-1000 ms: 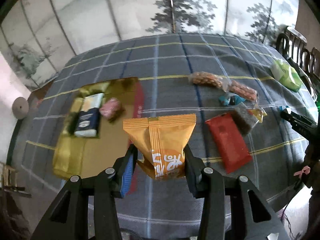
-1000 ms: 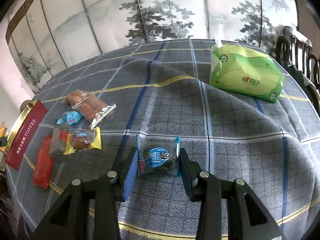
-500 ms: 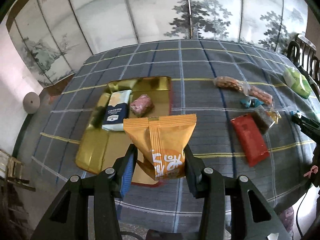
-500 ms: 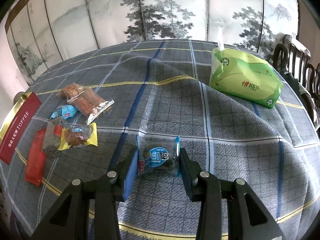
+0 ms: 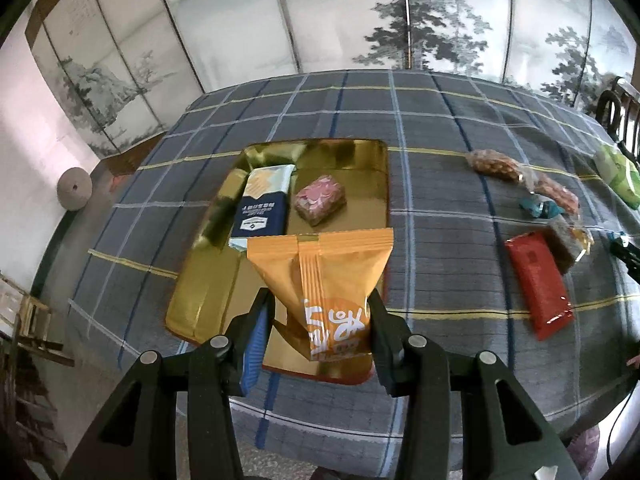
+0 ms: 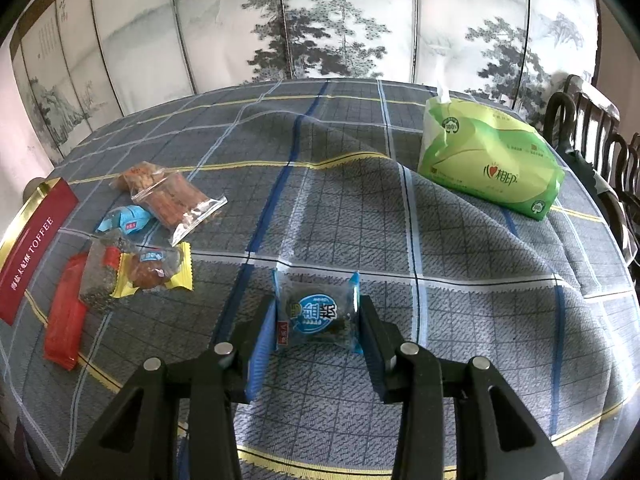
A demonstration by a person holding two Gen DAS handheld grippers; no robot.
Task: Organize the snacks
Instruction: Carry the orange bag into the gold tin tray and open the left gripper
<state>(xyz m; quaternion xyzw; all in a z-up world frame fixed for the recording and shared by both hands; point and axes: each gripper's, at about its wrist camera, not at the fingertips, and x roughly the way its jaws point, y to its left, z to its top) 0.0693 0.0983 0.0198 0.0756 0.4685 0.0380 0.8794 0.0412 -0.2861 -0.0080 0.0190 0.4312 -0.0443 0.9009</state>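
My left gripper (image 5: 320, 316) is shut on an orange snack packet (image 5: 324, 280) and holds it above the near end of a gold tin tray (image 5: 208, 292). The tray holds a navy-and-white packet (image 5: 264, 208) and a pink wrapped snack (image 5: 320, 199). My right gripper (image 6: 318, 320) is shut on a small blue-and-clear packet (image 6: 316, 312), just above the checked tablecloth. Loose snacks lie to its left: a red bar (image 6: 66, 312), a yellow-edged packet (image 6: 154, 268), a blue candy (image 6: 126, 219) and a clear bag of brown snacks (image 6: 176, 200).
A green tissue pack (image 6: 492, 160) sits at the far right of the table. The tin's red side (image 6: 32, 244) shows at the left edge of the right wrist view. Dark chairs (image 6: 592, 120) stand at the right. A painted folding screen (image 5: 360, 20) stands behind the table.
My left gripper has carried the orange packet leftward and higher, so it now hangs over the gold tray. My right gripper has risen slightly with its blue packet still in it.
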